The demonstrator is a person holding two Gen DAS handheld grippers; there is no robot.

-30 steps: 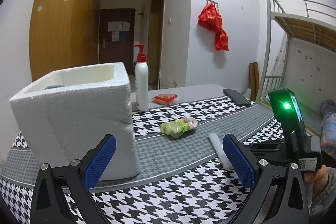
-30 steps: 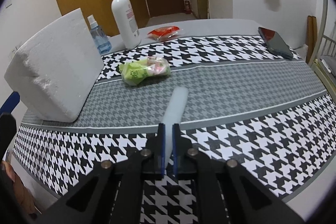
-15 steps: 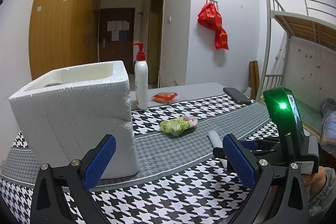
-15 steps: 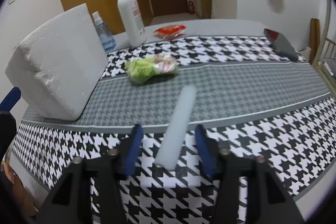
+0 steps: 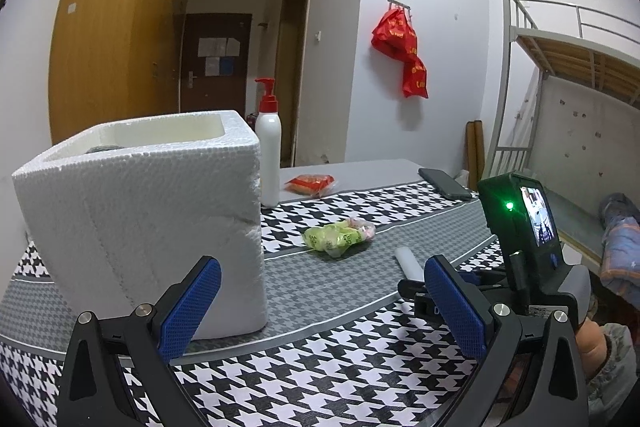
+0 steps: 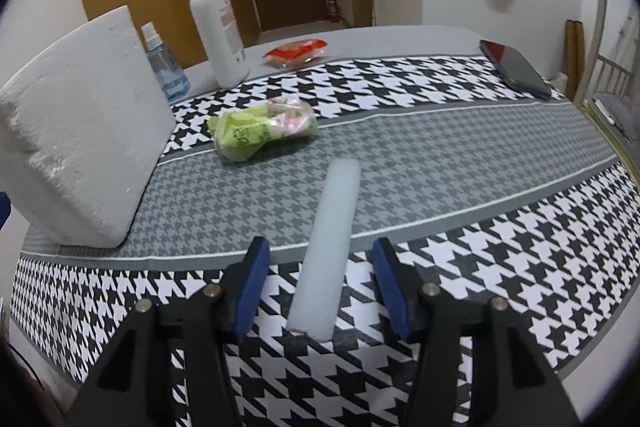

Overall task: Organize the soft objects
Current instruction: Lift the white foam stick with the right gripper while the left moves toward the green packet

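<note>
A white foam stick (image 6: 330,239) lies on the houndstooth tablecloth (image 6: 460,155), its near end between the open jaws of my right gripper (image 6: 320,287), untouched by the pads. It also shows in the left wrist view (image 5: 408,263). A green and pink plastic bag (image 6: 262,129) lies beyond it, also in the left wrist view (image 5: 340,237). A white styrofoam box (image 5: 148,219) stands at the left, with something dark inside. My left gripper (image 5: 320,307) is open and empty, beside the box's front corner.
A white pump bottle (image 6: 216,27) and a blue spray bottle (image 6: 164,67) stand behind the box. A red packet (image 6: 296,51) lies at the back. A black phone (image 6: 516,67) lies at the far right edge. A bunk bed (image 5: 568,75) stands right.
My right gripper was shut on the foam stick; it has opened and let the stick lie on the cloth. The left gripper stayed open and barely moved.
</note>
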